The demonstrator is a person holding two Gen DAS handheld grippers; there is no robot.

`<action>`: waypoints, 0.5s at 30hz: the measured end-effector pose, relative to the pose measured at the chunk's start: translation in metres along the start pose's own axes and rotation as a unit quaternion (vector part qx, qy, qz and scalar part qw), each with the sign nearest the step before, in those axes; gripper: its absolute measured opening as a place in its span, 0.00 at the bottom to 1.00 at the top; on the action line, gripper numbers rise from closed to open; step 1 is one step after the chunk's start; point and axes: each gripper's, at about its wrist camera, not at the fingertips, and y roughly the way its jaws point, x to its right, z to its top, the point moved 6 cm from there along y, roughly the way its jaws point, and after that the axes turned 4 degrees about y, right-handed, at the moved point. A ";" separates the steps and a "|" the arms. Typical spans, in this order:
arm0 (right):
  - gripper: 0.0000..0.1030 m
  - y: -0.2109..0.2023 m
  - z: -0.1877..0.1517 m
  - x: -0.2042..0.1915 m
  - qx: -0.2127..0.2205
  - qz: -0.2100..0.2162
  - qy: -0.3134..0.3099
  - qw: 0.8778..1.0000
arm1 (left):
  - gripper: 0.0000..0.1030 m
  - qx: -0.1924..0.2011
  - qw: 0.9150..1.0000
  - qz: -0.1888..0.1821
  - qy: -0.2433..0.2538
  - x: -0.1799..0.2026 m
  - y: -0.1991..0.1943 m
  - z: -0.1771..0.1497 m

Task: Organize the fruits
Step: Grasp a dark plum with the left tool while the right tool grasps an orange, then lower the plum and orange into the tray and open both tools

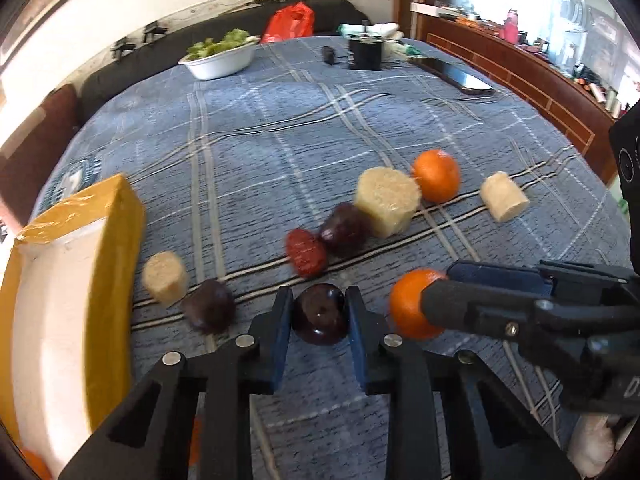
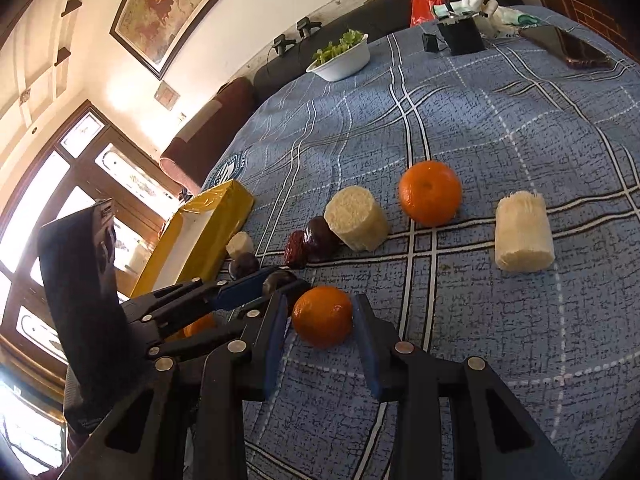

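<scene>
Left wrist, left gripper [image 1: 319, 312] pinching plum [image 1: 319, 316], yellow box [image 1: 76, 280] left, orange [image 1: 412, 304] right.

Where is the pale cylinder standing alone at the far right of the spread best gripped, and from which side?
Grip the pale cylinder across its curved side wall, at mid-height, coming down from above and in front. It stands upright on a flat end on the checked cloth, with open cloth on both flanks; the loose orange sits well clear. Its fibrous top looks ragged, so the wall probably offers firmer contact.
</scene>
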 end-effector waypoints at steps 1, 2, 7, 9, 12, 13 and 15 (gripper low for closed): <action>0.37 0.001 0.000 0.000 -0.002 0.001 0.000 1.000 | 0.25 0.001 1.000 0.003 -0.006 -0.003 -0.003 -0.001; 0.37 0.003 0.000 -0.001 -0.004 0.000 -0.003 1.000 | 0.25 0.002 1.000 0.006 -0.013 -0.007 -0.007 -0.003; 0.40 0.014 -0.007 -0.014 -0.025 -0.029 -0.043 0.998 | 0.25 0.023 0.998 0.016 -0.053 -0.030 -0.039 -0.016; 0.40 0.018 -0.009 -0.020 -0.026 -0.051 -0.068 0.996 | 0.25 0.036 0.997 0.016 -0.070 -0.040 -0.055 -0.023; 0.38 0.021 -0.012 -0.028 -0.022 -0.076 -0.094 0.992 | 0.25 0.051 0.994 0.023 -0.095 -0.056 -0.076 -0.033; 0.38 0.021 -0.013 -0.030 -0.022 -0.081 -0.101 0.991 | 0.25 0.056 0.992 0.026 -0.107 -0.064 -0.084 -0.037; 0.38 0.018 -0.016 -0.035 -0.021 -0.082 -0.103 0.991 | 0.25 0.062 0.989 0.039 -0.127 -0.081 -0.097 -0.047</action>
